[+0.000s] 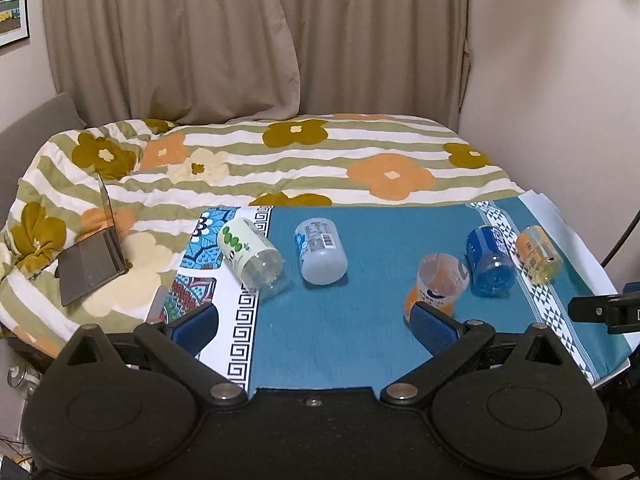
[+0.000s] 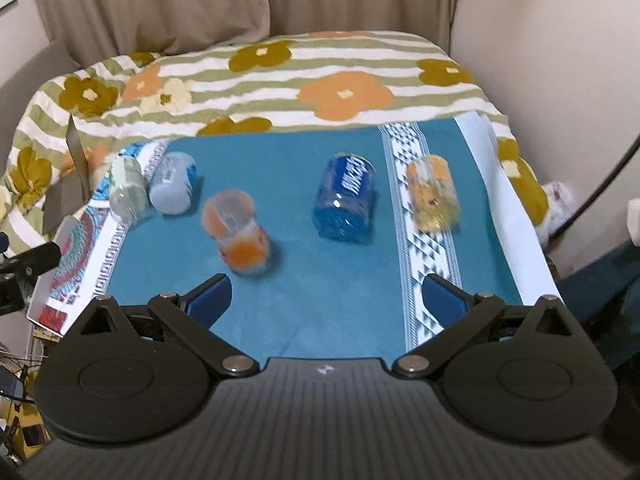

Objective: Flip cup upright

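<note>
Several plastic cups are on a teal cloth [image 1: 360, 340]. An orange cup [image 1: 438, 282] stands with its mouth up, a little tilted; it also shows in the right wrist view [image 2: 240, 234]. On their sides lie a green-dotted cup [image 1: 248, 256], a white cup [image 1: 320, 254], a blue cup [image 1: 490, 264] [image 2: 348, 198] and a yellow cup [image 1: 538, 254] [image 2: 434, 196]. My left gripper [image 1: 316, 326] is open, its right finger just in front of the orange cup. My right gripper [image 2: 326, 300] is open and empty, hovering near the cloth's front edge.
A flowered striped duvet [image 1: 280, 160] lies behind the cloth, with an open laptop [image 1: 94, 264] on it at the left. Curtains [image 1: 240, 40] hang behind, a wall at the right. The right gripper's body [image 1: 604, 312] shows at the left view's right edge.
</note>
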